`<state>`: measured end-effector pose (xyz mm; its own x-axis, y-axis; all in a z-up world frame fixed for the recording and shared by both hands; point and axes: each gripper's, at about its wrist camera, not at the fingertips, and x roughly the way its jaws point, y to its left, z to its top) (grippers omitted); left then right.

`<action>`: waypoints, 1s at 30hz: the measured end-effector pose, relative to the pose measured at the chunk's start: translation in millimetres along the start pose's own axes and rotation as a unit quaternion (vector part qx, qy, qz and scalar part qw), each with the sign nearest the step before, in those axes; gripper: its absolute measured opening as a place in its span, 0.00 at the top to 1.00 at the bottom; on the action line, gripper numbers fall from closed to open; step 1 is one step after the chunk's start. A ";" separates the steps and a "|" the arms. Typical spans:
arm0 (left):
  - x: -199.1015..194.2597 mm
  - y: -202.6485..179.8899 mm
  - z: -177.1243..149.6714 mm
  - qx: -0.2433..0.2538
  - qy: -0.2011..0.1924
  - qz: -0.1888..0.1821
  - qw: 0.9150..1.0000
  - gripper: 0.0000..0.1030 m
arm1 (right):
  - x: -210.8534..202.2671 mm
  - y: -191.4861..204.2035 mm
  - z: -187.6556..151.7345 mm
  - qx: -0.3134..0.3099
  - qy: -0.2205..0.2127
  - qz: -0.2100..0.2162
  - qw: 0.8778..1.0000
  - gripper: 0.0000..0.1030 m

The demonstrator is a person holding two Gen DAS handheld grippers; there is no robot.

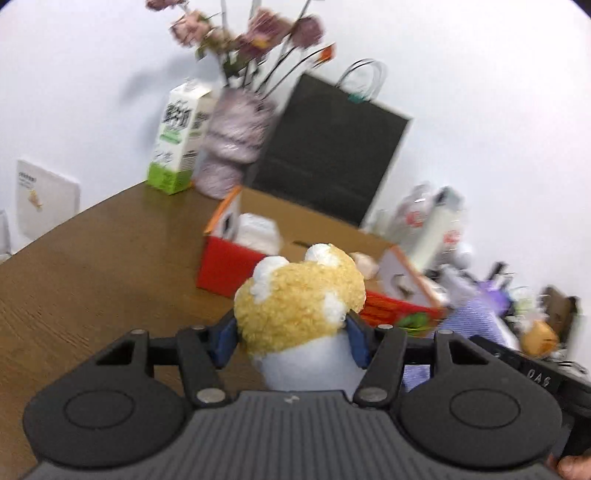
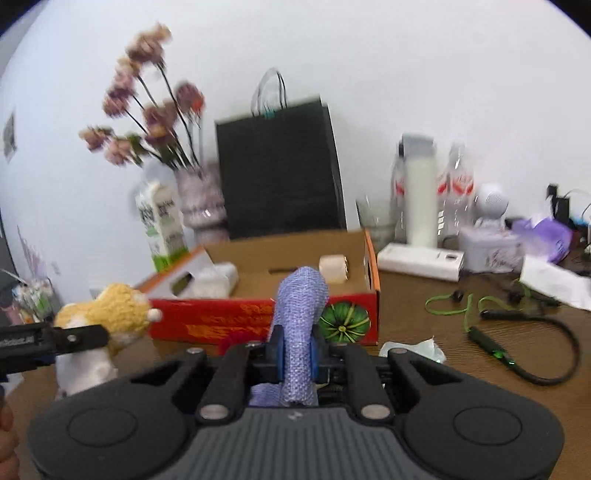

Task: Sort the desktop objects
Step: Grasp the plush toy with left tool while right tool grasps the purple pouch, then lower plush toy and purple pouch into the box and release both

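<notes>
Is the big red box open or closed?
Open. The red box has its flaps up, and a white block shows inside.

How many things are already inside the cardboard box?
2 visible: a white packet at the box's left end and a small pale block by its right wall. The near wall and held cloth may hide others.

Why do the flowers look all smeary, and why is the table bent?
Left wrist view: the flowers and the black bag are streaked by motion blur, while the plush toy in the left gripper looks sharper. Right wrist view: the flowers and bottles are soft too; the purple cloth in the right gripper is clearer. The fisheye lens curves the table edge in both.
</notes>
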<state>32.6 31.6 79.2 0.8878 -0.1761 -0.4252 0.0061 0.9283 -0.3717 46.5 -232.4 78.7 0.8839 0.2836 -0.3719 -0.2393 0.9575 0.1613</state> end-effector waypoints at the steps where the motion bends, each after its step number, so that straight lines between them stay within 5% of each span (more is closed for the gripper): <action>1: -9.2 -2.4 -1.3 -0.003 -0.002 -0.010 1.000 0.42 | -12.1 2.9 -0.3 -0.003 -0.005 0.006 1.000 0.88; 7: -55.6 -14.5 -20.9 0.024 -0.005 -0.021 0.999 0.41 | -84.8 24.4 -4.0 -0.036 -0.036 0.068 0.996 0.88; 12: -74.1 -7.8 -32.8 0.018 0.009 -0.011 1.000 0.41 | -117.9 40.3 -7.1 -0.089 -0.017 0.106 0.990 0.88; 15: -78.0 -1.1 -45.6 0.019 0.027 -0.002 0.999 0.41 | -118.8 47.7 -32.2 -0.141 0.031 0.056 0.988 0.88; 19: -71.2 1.0 -60.2 0.025 0.060 0.004 0.998 0.41 | -101.1 41.7 -71.2 -0.172 0.092 -0.064 0.979 0.88; 25: -66.2 -12.1 -68.8 0.051 0.065 -0.001 0.997 0.41 | -87.1 18.4 -89.0 -0.150 0.129 -0.094 0.976 0.87; 30: -60.3 -21.3 -51.5 0.049 0.052 -0.010 0.997 0.41 | -114.5 2.1 -55.4 -0.023 0.068 0.024 0.997 0.88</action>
<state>-44.7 5.5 70.3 0.8345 -0.2224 -0.5041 0.0726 0.9513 -0.2994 -77.4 -259.9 71.0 0.8084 0.3316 -0.4863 -0.3023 0.9428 0.1405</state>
